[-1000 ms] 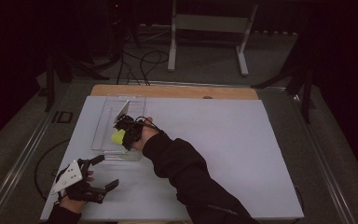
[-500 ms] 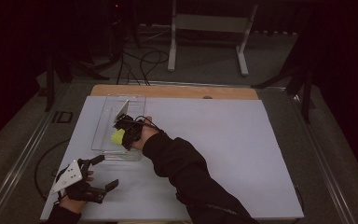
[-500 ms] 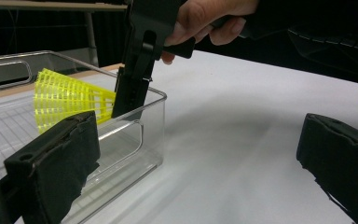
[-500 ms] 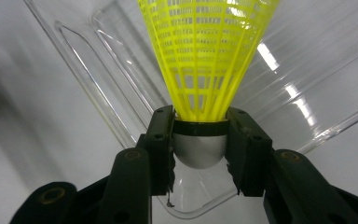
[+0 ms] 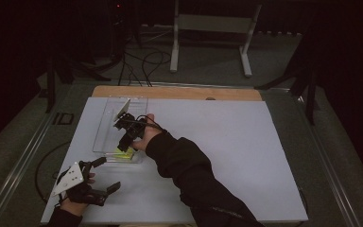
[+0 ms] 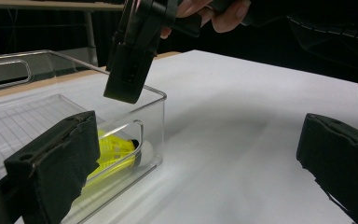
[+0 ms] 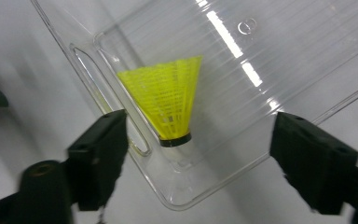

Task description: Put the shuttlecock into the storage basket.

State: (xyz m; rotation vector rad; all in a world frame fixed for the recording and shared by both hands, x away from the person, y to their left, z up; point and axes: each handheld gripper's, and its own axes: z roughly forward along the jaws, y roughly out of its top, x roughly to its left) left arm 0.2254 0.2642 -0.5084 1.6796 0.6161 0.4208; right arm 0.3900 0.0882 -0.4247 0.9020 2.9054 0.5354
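Observation:
A yellow shuttlecock with a black band at its cork lies on the floor of a clear plastic bin, at the bin's near end. My right gripper hangs just above it, pointing down into the bin. Its jaws have just been opening and now stand wide; the shuttlecock sits below the gap, with no pad on it. My left gripper rests open at the table's front left, holding nothing. The left gripper view looks at the bin's near wall, with the shuttlecock behind it and the right gripper above.
The bin lies lengthwise on the left half of the white table top. A wooden strip runs along the far edge. Beyond the table, a metal stand and cables lie on the dark floor.
The right gripper's jaws have gone from shut on the shuttlecock to wide open. The shuttlecock has dropped from them to the bin floor. The left gripper has stayed put.

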